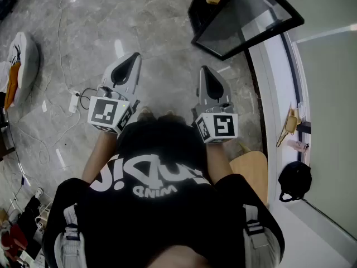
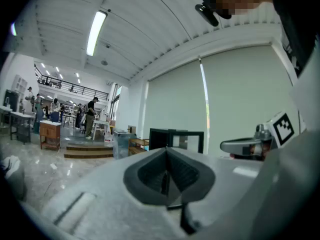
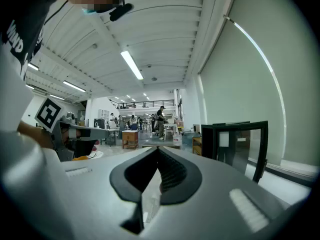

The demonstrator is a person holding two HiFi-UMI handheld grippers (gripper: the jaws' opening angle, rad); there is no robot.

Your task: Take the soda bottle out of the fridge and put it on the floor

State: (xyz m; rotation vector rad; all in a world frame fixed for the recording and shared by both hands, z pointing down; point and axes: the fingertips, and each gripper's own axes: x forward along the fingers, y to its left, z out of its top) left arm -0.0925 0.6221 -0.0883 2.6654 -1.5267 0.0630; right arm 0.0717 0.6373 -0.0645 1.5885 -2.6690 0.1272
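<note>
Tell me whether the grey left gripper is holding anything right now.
No: in its own view the grey left gripper has its dark-padded jaws pressed together with nothing between them.

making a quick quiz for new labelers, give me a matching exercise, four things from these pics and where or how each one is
Things
1. left hand-held gripper
2. fridge
3. black bag
4. white shoe

Place or state
A. far left of the head view
B. lower right of the head view
C. jaws shut, nothing between them
D. top right of the head view

Pairs: 1-C, 2-D, 3-B, 4-A
</note>
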